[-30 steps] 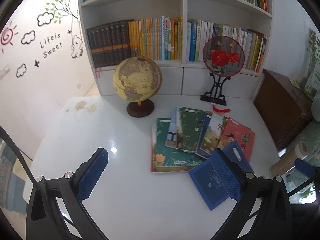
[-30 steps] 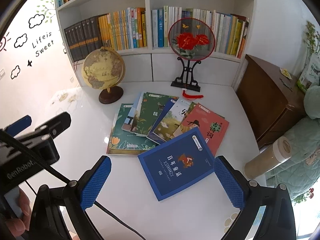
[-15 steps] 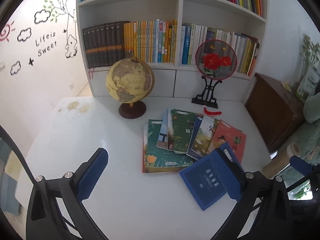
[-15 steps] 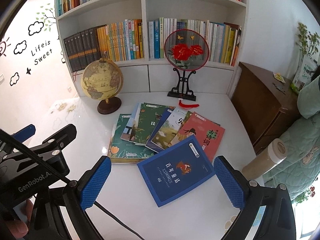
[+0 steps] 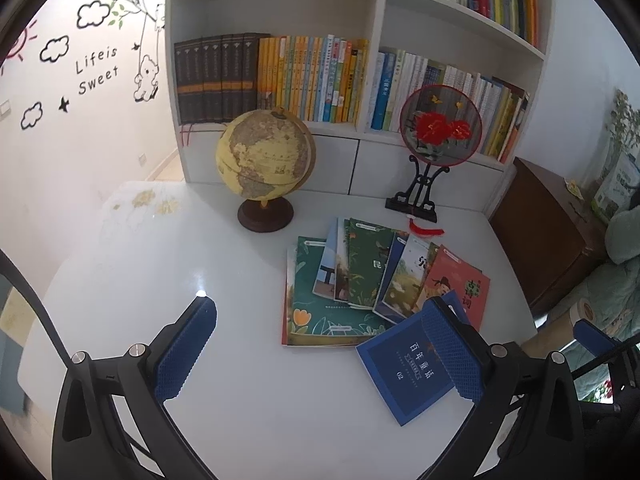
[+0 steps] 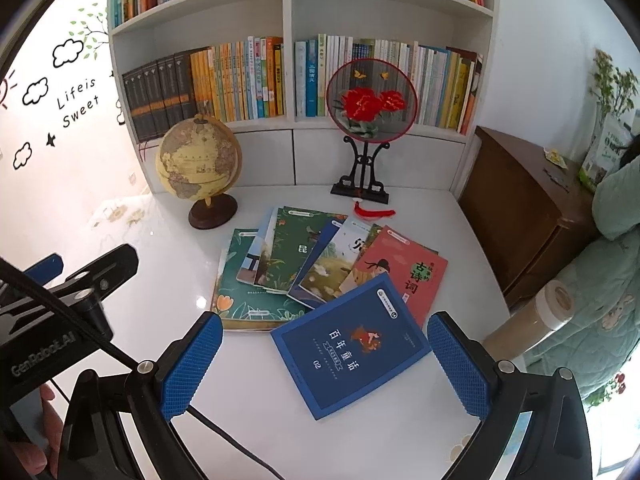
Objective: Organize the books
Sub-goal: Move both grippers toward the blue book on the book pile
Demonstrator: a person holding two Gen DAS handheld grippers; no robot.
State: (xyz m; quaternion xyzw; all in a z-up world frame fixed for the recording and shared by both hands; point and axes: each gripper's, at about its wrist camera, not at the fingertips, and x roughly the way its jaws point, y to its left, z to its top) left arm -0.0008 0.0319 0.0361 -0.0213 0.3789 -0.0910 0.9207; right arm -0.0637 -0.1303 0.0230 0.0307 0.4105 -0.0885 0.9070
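While flat on table [image 6: 400, 432], blue book [image 6: 348, 344] lies diagonally.

A glossy white table [image 6: 132, 292] carries a fanned heap of thin picture books [image 6: 296, 264], with a dark blue book [image 6: 350, 346] nearest and overlapping the heap's front edge. Behind them on the same top stand a yellowish globe [image 6: 198, 160] on a dark round base and a round embroidered fan [image 6: 371, 98] on a black stand (a red tassel [image 6: 374, 212] lies at its foot). The bookshelf [image 6: 288, 24] rises at the table's far edge.

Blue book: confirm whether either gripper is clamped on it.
No: the blue book lies flat on the table, with both grippers open above it.
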